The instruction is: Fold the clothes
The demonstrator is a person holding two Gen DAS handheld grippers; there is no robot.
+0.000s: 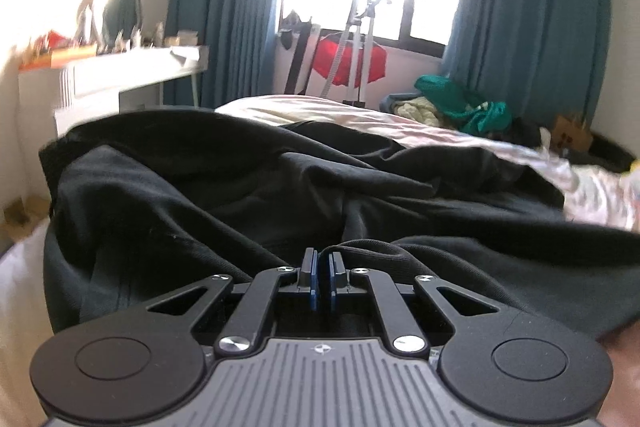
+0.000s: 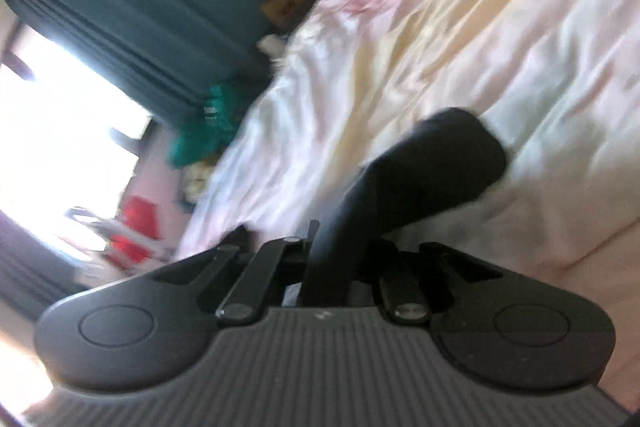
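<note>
A black garment lies crumpled across the bed in the left wrist view. My left gripper is shut on a thin hem of that garment near its front edge. In the right wrist view, which is tilted and blurred, my right gripper is shut on a black strip of the garment that hangs out over the pale pastel bedsheet. The right finger of that gripper is hidden by the cloth.
A pile of green and pale clothes sits at the bed's far side. A white desk stands at the left. Teal curtains frame a bright window. A red object with a tripod stands by the window. A cardboard box is at the far right.
</note>
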